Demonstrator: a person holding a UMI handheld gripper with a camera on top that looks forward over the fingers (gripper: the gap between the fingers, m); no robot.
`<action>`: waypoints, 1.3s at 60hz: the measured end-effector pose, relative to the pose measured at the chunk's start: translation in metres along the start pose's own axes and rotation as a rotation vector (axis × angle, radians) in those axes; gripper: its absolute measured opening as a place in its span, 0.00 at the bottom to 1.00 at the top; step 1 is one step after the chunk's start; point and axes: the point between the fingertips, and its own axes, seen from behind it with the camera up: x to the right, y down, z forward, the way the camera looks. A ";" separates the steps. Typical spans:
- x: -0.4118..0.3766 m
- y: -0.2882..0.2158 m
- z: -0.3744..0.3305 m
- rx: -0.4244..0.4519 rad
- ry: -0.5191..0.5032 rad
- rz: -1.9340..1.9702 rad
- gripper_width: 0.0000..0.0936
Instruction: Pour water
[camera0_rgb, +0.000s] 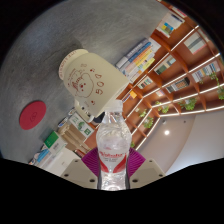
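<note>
A clear plastic water bottle (113, 145) with a white cap and a red-and-white label stands between my fingers, and both magenta pads (93, 162) press on its sides. My gripper (113, 168) holds it lifted and tilted over a round grey table (40, 60). A cream mug (90, 78) with brown markings and a handle sits on the table just beyond the bottle's cap. The bottle's lower part is hidden below the fingers.
A red round coaster (33, 115) lies on the table beside the mug. Wooden shelves with books and boxes (180, 70) fill the far side. Green and white items (55, 140) lie near the table's edge.
</note>
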 end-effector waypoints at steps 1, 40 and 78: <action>0.001 0.001 0.000 -0.003 0.001 -0.011 0.37; -0.014 0.027 -0.023 0.022 -0.105 1.213 0.37; -0.090 -0.010 -0.007 0.112 -0.209 2.322 0.37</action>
